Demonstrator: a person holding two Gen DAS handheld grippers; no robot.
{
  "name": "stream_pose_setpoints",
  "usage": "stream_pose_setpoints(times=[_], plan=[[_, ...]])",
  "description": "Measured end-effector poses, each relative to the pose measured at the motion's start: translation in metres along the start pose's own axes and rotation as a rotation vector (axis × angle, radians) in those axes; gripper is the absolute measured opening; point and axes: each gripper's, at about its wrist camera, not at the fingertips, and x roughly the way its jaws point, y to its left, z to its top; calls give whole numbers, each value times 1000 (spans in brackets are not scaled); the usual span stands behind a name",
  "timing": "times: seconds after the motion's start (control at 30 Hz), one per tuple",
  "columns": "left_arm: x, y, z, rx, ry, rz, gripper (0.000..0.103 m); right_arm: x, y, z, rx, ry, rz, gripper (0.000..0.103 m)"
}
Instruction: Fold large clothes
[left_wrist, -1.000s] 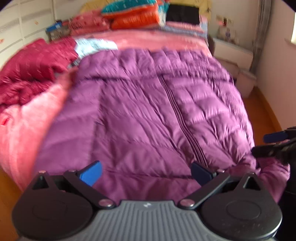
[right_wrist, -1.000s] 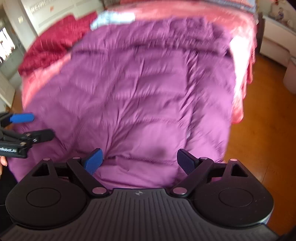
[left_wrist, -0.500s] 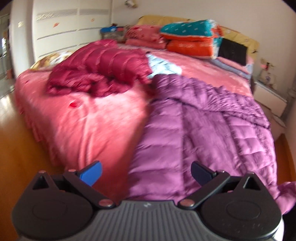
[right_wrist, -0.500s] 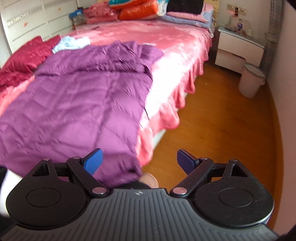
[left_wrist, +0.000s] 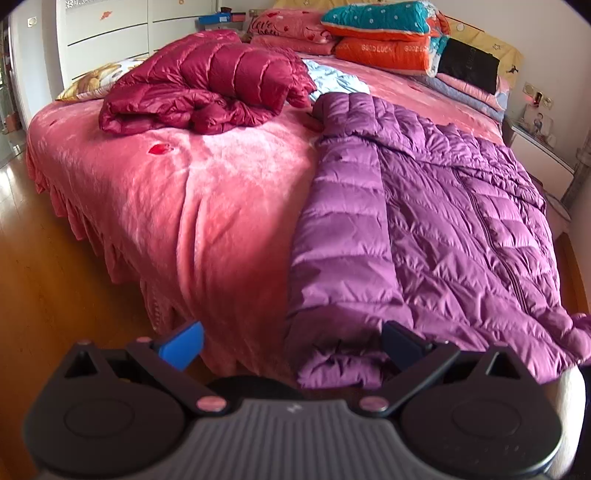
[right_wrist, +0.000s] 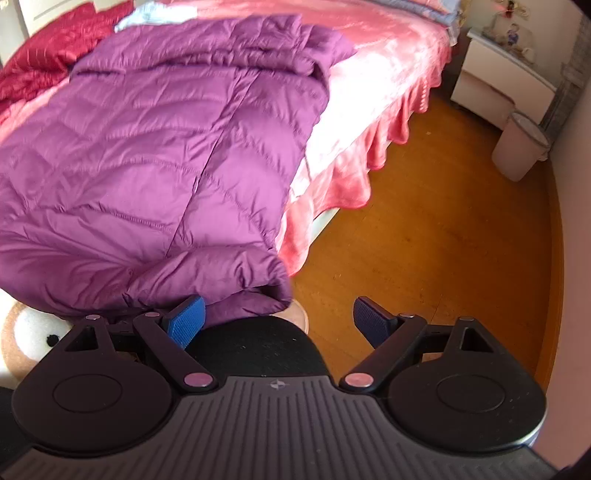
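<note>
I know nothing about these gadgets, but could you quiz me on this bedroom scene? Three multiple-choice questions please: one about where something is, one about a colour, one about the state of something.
1. Where does the purple down jacket lie?
A. On the wooden floor
B. Spread on the pink bed, its hem hanging over the near edge
C. Inside the white bin

2. What colour is the bunched-up jacket farther back on the bed?
A. Dark red
B. Green
C. Black

3. How do the left gripper and the right gripper stand?
A. Both clamped on the purple jacket
B. One open, one clamped
C. Both open, holding nothing

Answers:
1. B: the jacket covers the bed's right part and its hem droops over the edge by the grippers.
2. A: the crumpled quilted jacket is deep red.
3. C: each pair of blue pads stands wide apart with no cloth pinched between.
</note>
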Motion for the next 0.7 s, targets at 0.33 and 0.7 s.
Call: stream_pose_setpoints(times=[0.33, 0.7], plan=[[15, -6, -11, 82, 100, -17, 102, 25, 16, 14, -51, 17, -23, 102], [50, -24, 5, 170, 106, 16, 87, 21, 9, 13, -1, -29, 26, 46]])
